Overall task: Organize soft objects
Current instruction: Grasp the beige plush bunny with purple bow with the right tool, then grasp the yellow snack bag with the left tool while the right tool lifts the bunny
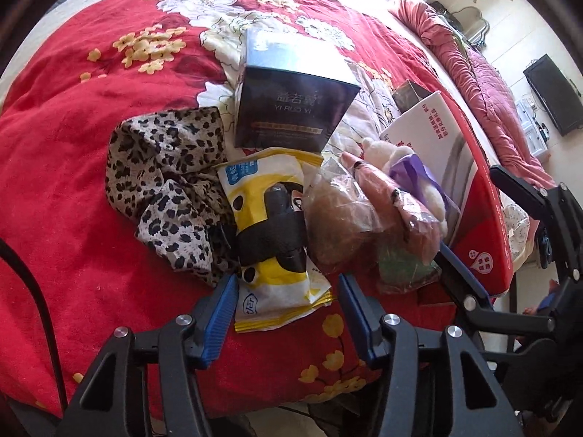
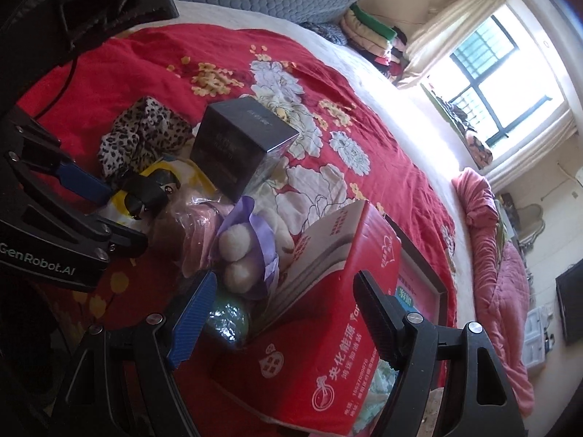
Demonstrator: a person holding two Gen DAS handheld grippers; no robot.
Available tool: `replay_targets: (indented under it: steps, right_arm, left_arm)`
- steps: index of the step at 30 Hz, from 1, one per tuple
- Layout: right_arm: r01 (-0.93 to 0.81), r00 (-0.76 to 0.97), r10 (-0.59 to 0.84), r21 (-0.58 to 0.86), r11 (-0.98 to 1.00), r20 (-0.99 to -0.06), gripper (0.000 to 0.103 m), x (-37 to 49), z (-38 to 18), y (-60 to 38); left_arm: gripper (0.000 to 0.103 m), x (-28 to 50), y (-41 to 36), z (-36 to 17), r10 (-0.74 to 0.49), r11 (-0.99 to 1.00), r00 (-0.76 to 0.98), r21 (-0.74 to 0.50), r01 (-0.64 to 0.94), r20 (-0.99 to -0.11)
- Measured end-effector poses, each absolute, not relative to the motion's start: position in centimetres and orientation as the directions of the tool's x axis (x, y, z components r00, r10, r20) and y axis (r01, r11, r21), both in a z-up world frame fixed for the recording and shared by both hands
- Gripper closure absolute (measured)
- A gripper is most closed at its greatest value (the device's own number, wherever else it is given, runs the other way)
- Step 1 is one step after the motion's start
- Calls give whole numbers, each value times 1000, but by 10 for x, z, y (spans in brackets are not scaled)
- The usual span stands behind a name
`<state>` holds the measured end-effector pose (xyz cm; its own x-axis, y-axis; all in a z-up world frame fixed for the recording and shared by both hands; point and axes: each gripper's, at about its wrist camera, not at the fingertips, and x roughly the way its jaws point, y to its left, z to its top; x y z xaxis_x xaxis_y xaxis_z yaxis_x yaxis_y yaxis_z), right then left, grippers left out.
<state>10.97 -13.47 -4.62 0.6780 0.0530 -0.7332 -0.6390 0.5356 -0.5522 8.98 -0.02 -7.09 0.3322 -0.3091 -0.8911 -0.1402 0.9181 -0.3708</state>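
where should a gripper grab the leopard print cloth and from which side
Grip the leopard print cloth at a raised fold near its middle, coming from above and from its open left side in the left wrist view. It lies crumpled on the red bedspread, so folds stand up to pinch. Its right edge meets the yellow packet and the dark box, so that side is likely crowded.

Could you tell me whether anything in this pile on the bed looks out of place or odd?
Yes: a black clip-like object lies across the yellow-and-white snack packet, a hard item among soft ones. The dark box also rests tilted on the rumpled floral red quilt.
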Motion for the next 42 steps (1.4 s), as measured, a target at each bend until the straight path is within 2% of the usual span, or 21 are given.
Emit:
replay_targets:
  steps: [4, 7, 9, 10, 12, 15, 24, 32, 42]
  right_arm:
    - [-644, 674, 86, -527, 555, -733, 28, 125, -48, -131]
    - [-654, 664, 104, -507, 561, -741, 40, 137, -48, -125]
    - [-669, 640, 97, -491, 557, -762, 60, 147, -53, -121]
    - [-675, 633, 95, -487, 554, -768, 64, 150, -55, -120]
    - [-689, 619, 136, -452, 567, -774, 81, 152, -55, -118]
    - [-672, 613, 182, -386, 632, -769, 82, 154, -47, -126]
    - [-602, 556, 402, -18, 799, -728, 83, 160, -24, -182]
    - [-582, 553, 469, 84, 809, -689, 84, 152, -17, -199]
    - [-577, 581, 511, 122, 808, -633, 84, 147, -3, -208]
  left_arm:
    - [47, 89, 6, -74, -328, 908, 337, -393, -147, -883]
    - [47, 90, 9, -76, -344, 897, 337, -413, -158, -876]
    - [47, 90, 11, -78, -350, 891, 338, -422, -168, -874]
    - [48, 90, 12, -78, -351, 890, 339, -424, -170, -873]
    - [48, 89, 12, -79, -351, 890, 339, -423, -168, -873]
    - [50, 89, 14, -80, -359, 884, 346, -435, -172, -867]
    - [55, 69, 32, -77, -436, 842, 362, -515, -159, -824]
    - [55, 47, 24, -65, -415, 865, 364, -486, -127, -834]
    - [55, 35, 24, -51, -381, 878, 393, -460, -129, -837]
